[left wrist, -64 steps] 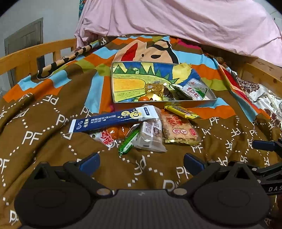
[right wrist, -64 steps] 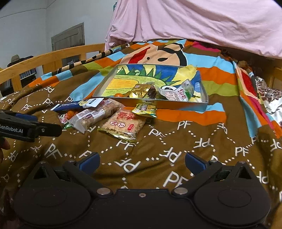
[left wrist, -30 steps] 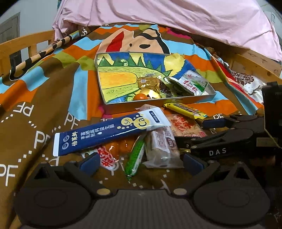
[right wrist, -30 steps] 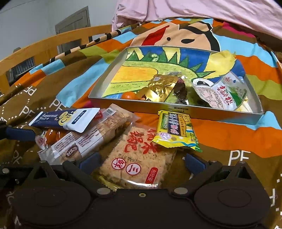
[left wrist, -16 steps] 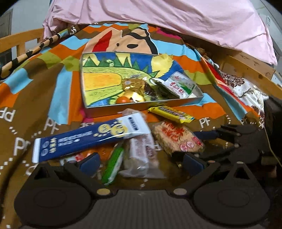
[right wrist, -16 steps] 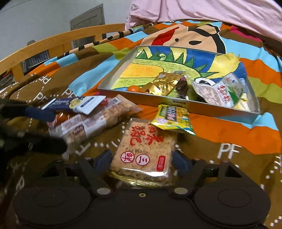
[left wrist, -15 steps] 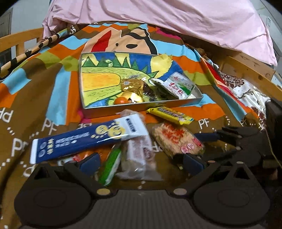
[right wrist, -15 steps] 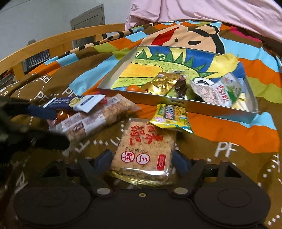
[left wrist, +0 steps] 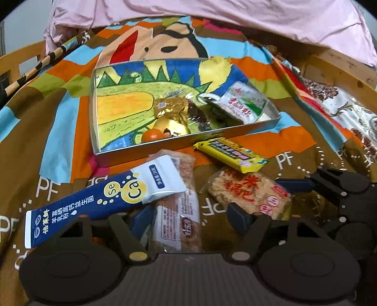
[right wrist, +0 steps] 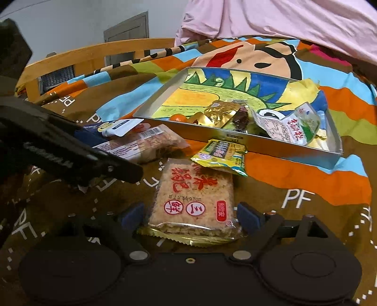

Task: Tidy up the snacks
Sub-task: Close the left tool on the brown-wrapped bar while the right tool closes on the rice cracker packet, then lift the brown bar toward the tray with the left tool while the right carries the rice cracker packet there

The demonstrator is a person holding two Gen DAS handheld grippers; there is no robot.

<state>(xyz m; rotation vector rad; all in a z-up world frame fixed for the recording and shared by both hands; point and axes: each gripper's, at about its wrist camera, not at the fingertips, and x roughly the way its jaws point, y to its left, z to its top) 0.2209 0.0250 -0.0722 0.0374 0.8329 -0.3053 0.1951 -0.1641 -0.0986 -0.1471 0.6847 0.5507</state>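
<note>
Right wrist view: right gripper (right wrist: 192,217) sits low on the bed, jaws apart, one blue pad each side of the rice cracker pack (right wrist: 194,202); pads look just beside the wrapper edges, can't confirm contact. Yellow snack bar (right wrist: 220,156) overlaps the cracker's far end. Behind it, the silver tray (right wrist: 282,147) with a painted landscape floor holds a gold foil pack (right wrist: 218,114), a small orange (right wrist: 178,117) and a white-green pouch (right wrist: 291,128), all bunched toward its near right part.

Left wrist view: left gripper (left wrist: 190,221) also has its jaws apart, straddling the clear-wrapped cake bar (left wrist: 178,211); left pad partly hidden under the long blue-white sachet (left wrist: 103,197), which lies across the cake bar. Grip on it not confirmed. Loose snacks all lie just in front of the tray's near wall.

Surface: brown bedspread (right wrist: 294,202) with white "PF" lettering and dotted diamonds, turning into orange/blue/green stripes and a cartoon face further back. Soft, wrinkled, tray slightly tilted on it. Pink duvet (left wrist: 212,14) heaped at the head end. Wooden bed rail (right wrist: 94,50) on the left side, grey wall and a closed door (right wrist: 128,29) beyond. Second floral fabric (left wrist: 341,106) along the right edge.
</note>
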